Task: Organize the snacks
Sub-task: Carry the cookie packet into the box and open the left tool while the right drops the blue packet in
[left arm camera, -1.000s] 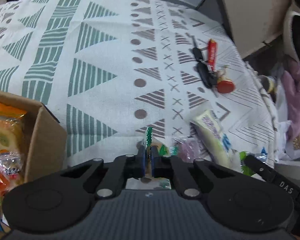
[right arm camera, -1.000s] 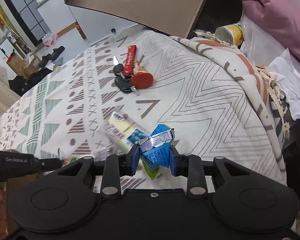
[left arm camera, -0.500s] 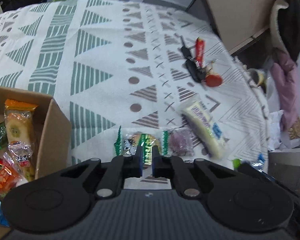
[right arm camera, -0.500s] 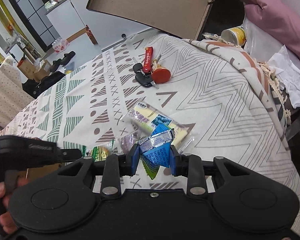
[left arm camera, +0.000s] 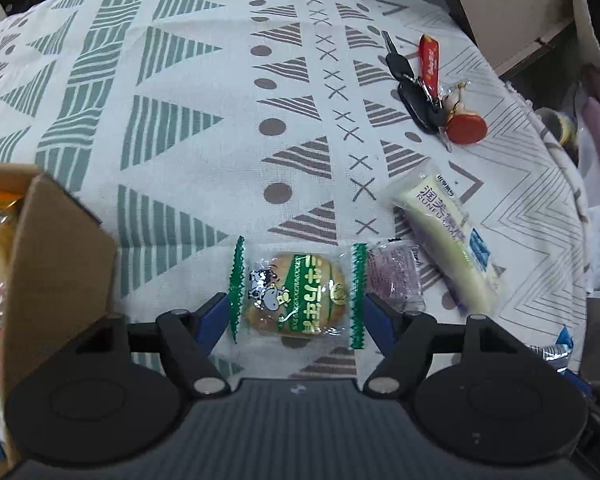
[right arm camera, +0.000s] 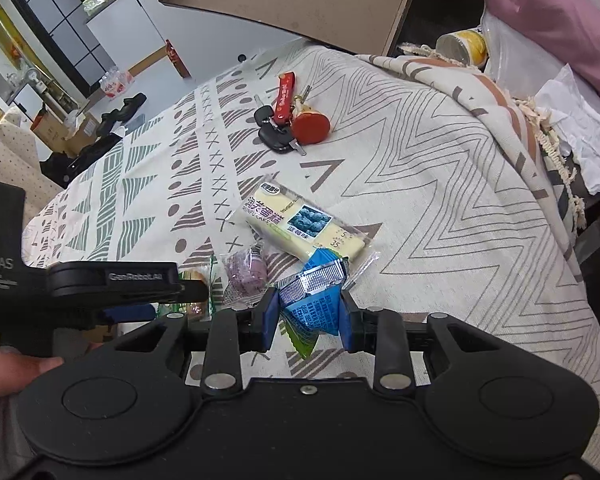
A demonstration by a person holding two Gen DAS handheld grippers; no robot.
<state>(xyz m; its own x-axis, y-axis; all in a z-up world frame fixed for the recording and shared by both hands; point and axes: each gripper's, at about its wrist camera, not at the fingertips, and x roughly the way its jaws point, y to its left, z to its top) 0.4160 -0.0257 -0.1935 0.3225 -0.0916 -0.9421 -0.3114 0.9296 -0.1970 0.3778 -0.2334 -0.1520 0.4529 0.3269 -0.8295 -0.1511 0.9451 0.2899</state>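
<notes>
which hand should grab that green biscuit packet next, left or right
Left. The left gripper is open with its fingers on either side of the green biscuit packet, and the cardboard box is on its side. The right gripper is shut on a blue packet.

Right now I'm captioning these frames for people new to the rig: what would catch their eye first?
Probably the green-edged biscuit packet, lying flat on the patterned tablecloth between the open fingers of the left gripper. Next, the crumpled blue foil packet gripped in the right gripper. Beyond them lie a long pale cake packet and a bunch of keys with a red tag.
</notes>
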